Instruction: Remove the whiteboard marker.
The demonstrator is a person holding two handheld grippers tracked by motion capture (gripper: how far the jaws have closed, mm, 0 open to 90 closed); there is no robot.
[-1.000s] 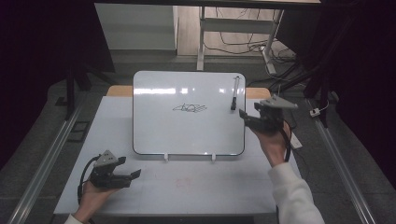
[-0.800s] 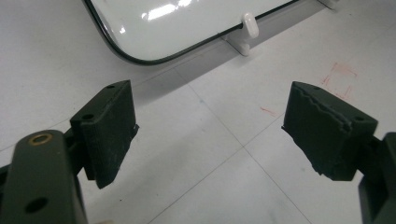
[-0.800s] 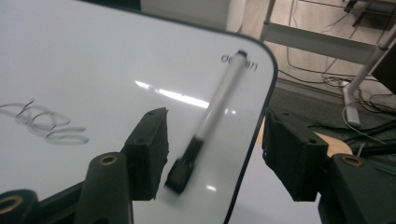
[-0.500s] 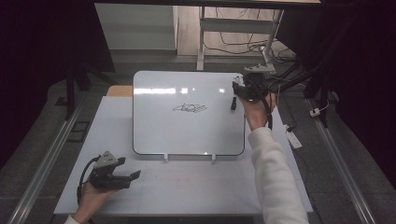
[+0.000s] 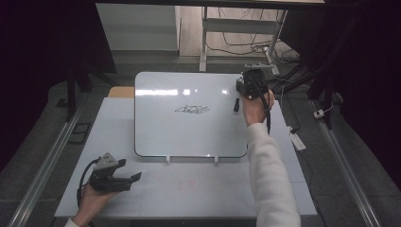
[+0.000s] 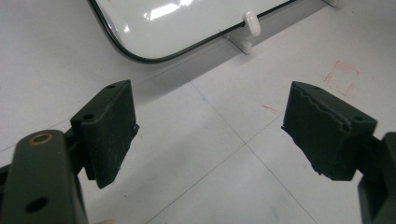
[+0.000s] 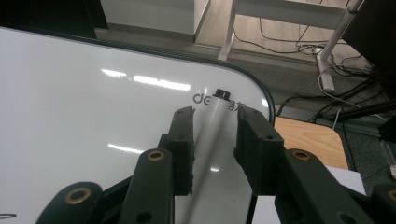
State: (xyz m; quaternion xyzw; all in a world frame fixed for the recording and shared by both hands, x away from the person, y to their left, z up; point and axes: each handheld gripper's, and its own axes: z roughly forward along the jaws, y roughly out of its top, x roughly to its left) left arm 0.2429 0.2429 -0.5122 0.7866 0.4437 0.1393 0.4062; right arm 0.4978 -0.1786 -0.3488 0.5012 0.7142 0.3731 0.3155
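White marker (image 7: 212, 135) lying on the whiteboard (image 5: 189, 137) near its far right corner, between the right gripper (image 7: 215, 140) jaws, contact unclear, lower end hidden, left gripper (image 6: 210, 126) jaws wide apart over the worktop (image 6: 224, 158)

Beyond the right gripper's jaws, past the table's (image 5: 198, 189) far edge, a grey floor (image 7: 299, 70) carries loose cables (image 7: 285, 44) around a white desk leg (image 7: 229, 35); a pale cabinet (image 5: 137, 26) stands left, darkness either side
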